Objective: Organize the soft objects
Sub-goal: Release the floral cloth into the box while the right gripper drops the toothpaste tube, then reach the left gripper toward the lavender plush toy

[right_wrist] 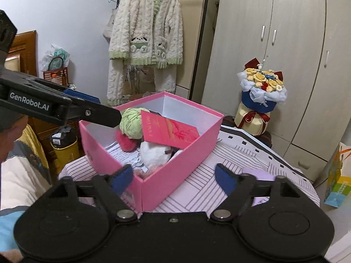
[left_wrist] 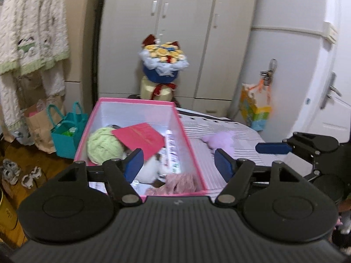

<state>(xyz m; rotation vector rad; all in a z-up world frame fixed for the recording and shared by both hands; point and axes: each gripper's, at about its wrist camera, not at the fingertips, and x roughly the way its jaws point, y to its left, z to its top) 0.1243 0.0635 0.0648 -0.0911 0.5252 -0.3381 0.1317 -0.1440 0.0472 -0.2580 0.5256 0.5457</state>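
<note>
So the pink box is sitting on a striped sheet — could be a bed or a worktop under it, can't really tell. Inside it there's a green yarn ball, a red card leaning across the top of the pile, something white and crumpled, a reddish fluffy thing and a pinkish fuzzy bit at the near corner. A purple soft toy lies on the sheet just outside the box, on its right side in the left wrist view.

Left tongs are spread apart with nothing between the pads. Right tongs are wide apart too — the box's near corner shows between them, but they aren't gripping it.

Behind all that: a flower bouquet in front of the wardrobe, and fluffy pajamas hanging up.
</note>
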